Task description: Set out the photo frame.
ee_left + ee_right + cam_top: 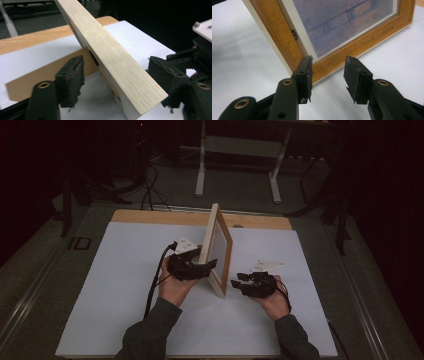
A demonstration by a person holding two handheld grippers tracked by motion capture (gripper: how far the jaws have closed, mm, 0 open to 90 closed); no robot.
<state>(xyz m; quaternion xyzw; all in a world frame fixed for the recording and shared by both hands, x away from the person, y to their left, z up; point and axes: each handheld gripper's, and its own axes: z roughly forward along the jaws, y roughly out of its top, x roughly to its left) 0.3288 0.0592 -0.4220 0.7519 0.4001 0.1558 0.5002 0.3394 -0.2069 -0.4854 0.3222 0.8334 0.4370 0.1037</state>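
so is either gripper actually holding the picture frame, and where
The left gripper straddles the picture frame at its near edge, though contact cannot be told. The right gripper is open beside the lower corner, holding nothing.

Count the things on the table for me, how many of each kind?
Picture frame: 1
Grippers, left and right: 2
White sheet covering the table: 1
Total: 4
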